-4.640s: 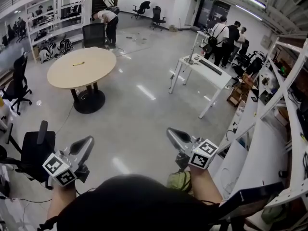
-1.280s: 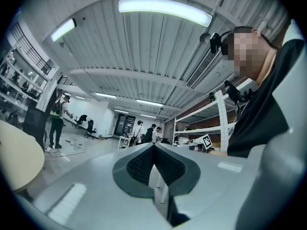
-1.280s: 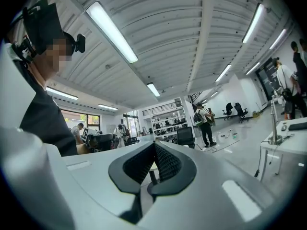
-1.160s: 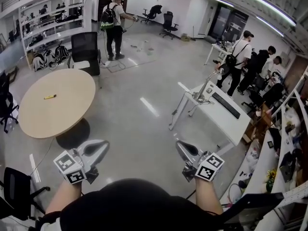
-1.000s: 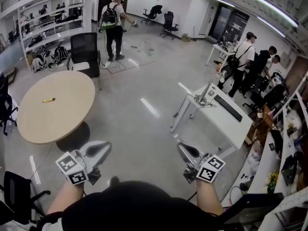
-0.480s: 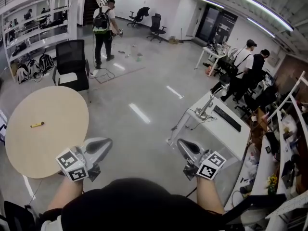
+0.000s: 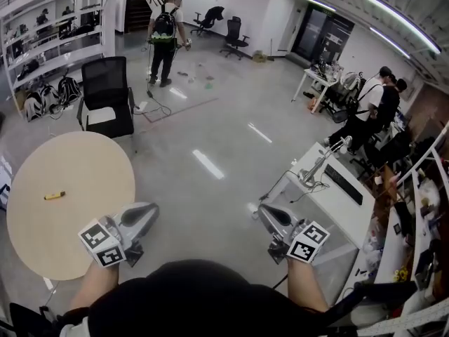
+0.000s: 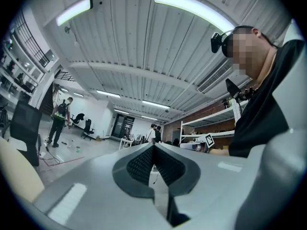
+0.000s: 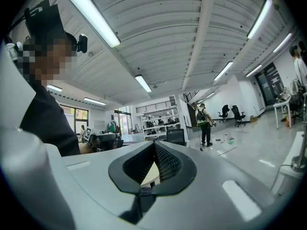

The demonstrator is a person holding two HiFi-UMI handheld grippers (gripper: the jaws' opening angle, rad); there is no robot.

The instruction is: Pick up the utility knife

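Observation:
The utility knife (image 7: 54, 196) is a small yellow object lying on the left part of a round beige table (image 7: 105, 160) in the head view. My left gripper (image 7: 145, 213) is held out in front of me over the table's right edge, well to the right of the knife. Its jaws are shut with nothing in them (image 8: 153, 145). My right gripper (image 7: 264, 213) hangs over the bare floor, far from the knife, also shut and empty (image 9: 154, 143). The knife is in neither gripper view.
A black office chair (image 7: 106, 93) stands behind the round table. A white desk (image 7: 337, 195) with a lamp and keyboard lies to the right. A person with a backpack (image 7: 165, 34) stands far back, others (image 7: 382, 104) at right. Shelving (image 7: 49, 41) lines the left wall.
The round table and the knife have come nearer and lower in the head view as I moved across the room. Both grippers stay shut and held out in front.

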